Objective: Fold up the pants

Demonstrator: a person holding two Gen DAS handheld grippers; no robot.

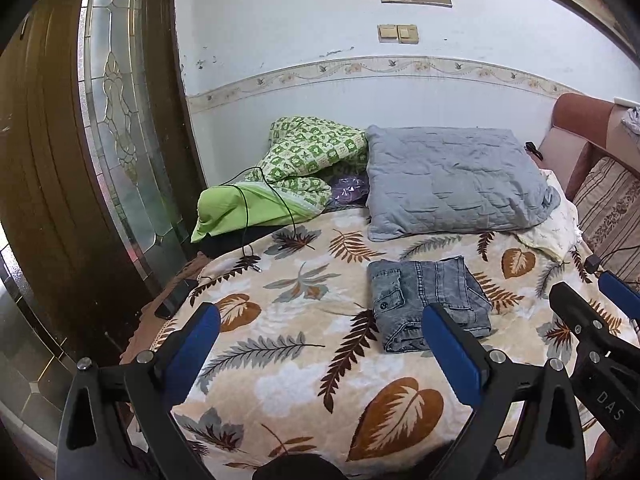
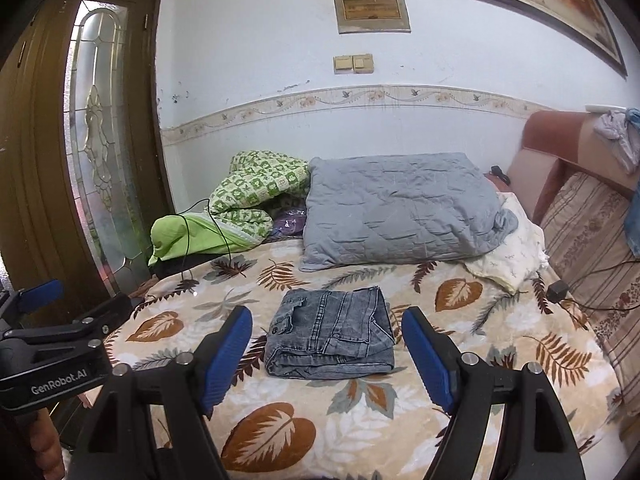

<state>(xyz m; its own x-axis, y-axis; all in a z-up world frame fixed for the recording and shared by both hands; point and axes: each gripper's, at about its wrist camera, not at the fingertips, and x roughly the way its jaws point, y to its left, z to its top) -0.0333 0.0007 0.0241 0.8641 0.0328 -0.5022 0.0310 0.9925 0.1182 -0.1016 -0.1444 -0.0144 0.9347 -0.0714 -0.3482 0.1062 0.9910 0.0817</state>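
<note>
Ribbed blue pads (image 2: 226, 354), folded denim pants (image 2: 332, 334)

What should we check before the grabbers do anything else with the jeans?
1. Jeans folded into a neat stack on the leaf blanket: ok.
2. Left gripper open, holding nothing: ok.
3. Right gripper open, holding nothing: ok.
4. Both grippers apart from the jeans: ok.
5. Black cable away from the jeans, near the green quilt: ok.
6. Layers underneath lying smooth: cannot tell, hidden.
</note>
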